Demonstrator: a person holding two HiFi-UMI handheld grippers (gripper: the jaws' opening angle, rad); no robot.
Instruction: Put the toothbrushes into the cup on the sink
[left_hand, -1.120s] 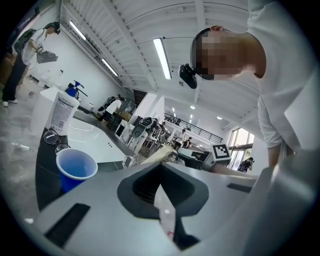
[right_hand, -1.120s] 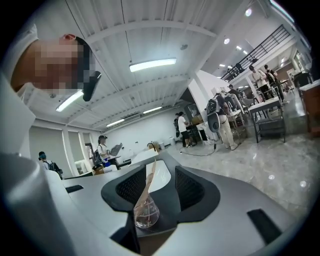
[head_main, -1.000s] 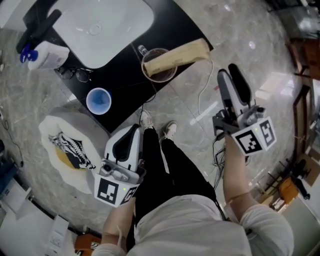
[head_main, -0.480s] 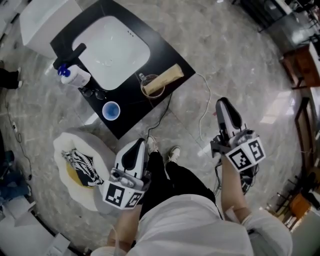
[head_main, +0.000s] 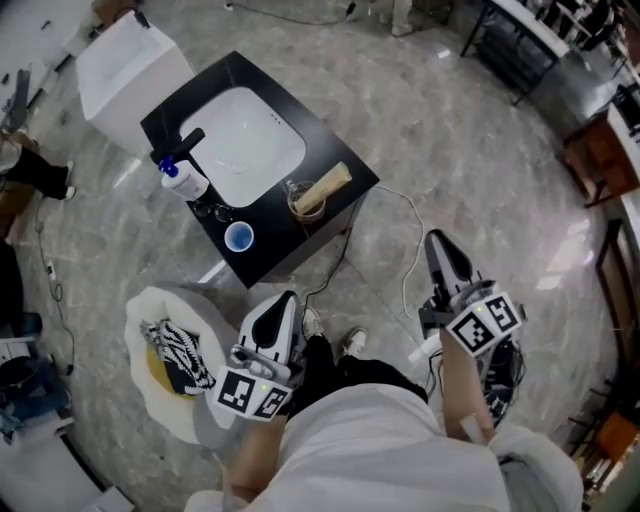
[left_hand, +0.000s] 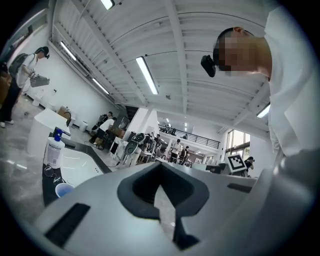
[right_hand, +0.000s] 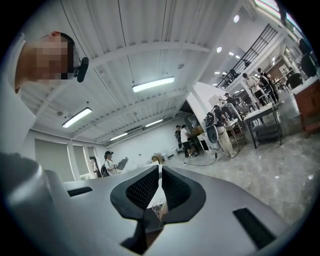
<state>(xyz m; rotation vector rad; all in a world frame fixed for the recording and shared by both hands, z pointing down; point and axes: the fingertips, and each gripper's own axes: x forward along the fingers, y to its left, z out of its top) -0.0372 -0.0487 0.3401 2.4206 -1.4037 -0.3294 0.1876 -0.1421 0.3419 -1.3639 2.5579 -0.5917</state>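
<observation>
A blue cup stands near the front edge of the black counter, beside the white sink. The cup also shows small at the lower left of the left gripper view. A clear glass on the counter's right corner holds a tan flat packet. I cannot make out any toothbrushes. My left gripper hangs over the floor below the counter, jaws together and empty. My right gripper is off to the right over the floor, shut with nothing between its pads. Both point slightly upward.
A white bottle with a blue cap and a pair of glasses lie left of the sink. A white box stands behind the counter. A white seat with a striped cloth sits lower left. A white cable trails across the marble floor.
The right gripper's jaws went from wide apart to shut. The view has pulled back, so the counter looks smaller and farther, and both grippers sit lower in the picture.
</observation>
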